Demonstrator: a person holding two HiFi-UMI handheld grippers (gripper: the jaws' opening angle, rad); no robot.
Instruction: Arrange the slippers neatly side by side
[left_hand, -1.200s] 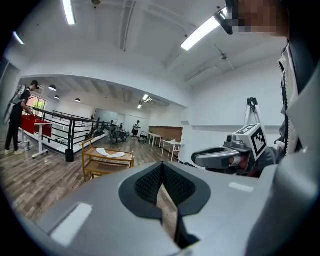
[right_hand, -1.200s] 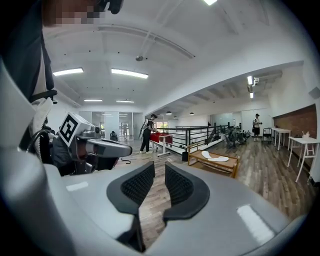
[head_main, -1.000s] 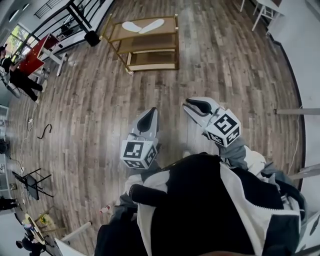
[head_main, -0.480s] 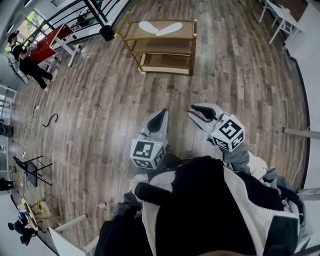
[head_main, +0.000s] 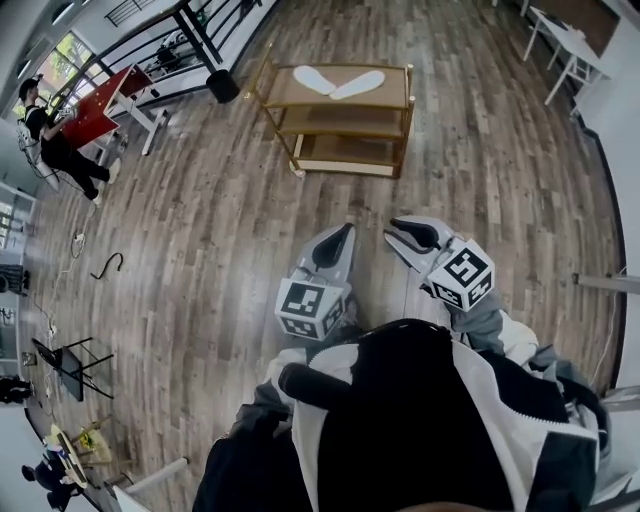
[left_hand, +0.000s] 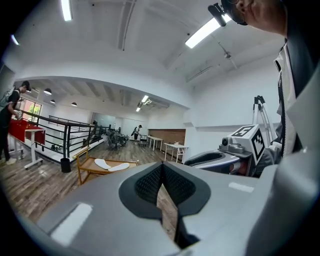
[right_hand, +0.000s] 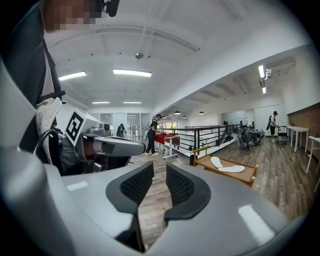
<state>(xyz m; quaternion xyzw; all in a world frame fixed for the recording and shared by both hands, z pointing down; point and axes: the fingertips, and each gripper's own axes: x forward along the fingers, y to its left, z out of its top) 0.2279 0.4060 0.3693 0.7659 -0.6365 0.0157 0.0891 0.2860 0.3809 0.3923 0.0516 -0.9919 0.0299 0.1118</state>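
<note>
Slippers (head_main: 314, 78), white, one pair: on top shelf of wooden rack (head_main: 345, 124), splayed in a V, near ends close together, far ends spread; not yet parallel. Well ahead of both grippers, across plank floor (head_main: 200, 200).
Left gripper (head_main: 346, 230): jaws together, nothing held.
Right gripper (head_main: 394, 224): jaws slightly apart, just been opening, nothing between.
Step judged: approach, no contact yet.
Advised: arrive square to rack's long side; spread both jaws before reaching in; take one slipper per gripper by its outer end; pivot inward until edges run parallel, toes level.

White table (head_main: 562, 27) cut off at top edge; slippers (head_main: 358, 84) tiny
</note>
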